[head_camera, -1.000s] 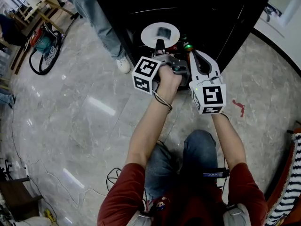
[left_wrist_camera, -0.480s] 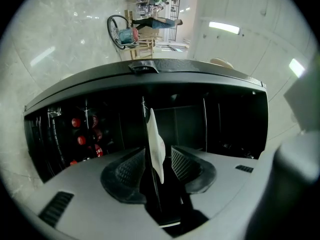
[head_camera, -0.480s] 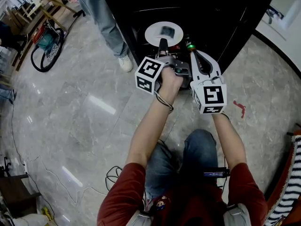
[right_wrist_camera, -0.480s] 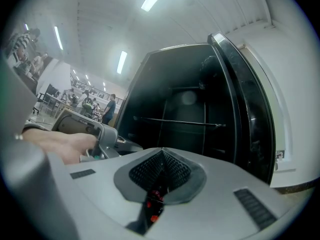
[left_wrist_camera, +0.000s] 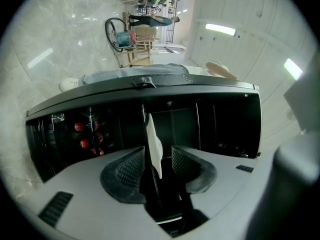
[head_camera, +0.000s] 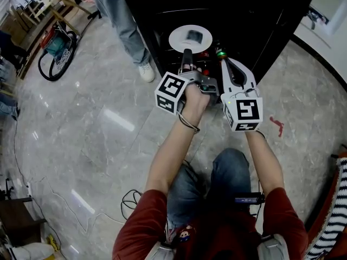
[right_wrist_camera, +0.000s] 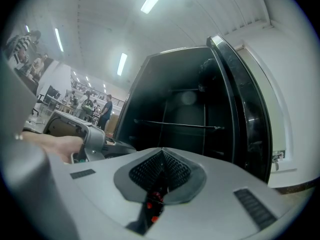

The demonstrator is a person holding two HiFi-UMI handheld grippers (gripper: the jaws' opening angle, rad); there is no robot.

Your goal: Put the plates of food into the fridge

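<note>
Editor: At the open black fridge, reading from the left, what does the frame show?

Photographer: A bystander's legs on the marble floor, then the left gripper. Its fingers have just been spreading and now stand apart on either side of the white plate, pressing nothing. The plate rests on a shelf inside the fridge with a dark portion of food on it. The right gripper hangs just beside, its fingers pressed together on nothing.

Editor: So which step is this?

Photographer: Release, by the look of it. The next move calls for drawing the left gripper straight back, clear of the rim, so the plate is not dragged.

Editor: Any writing?

Photographer: None legible. There are only square markers on the gripper cubes.
</note>
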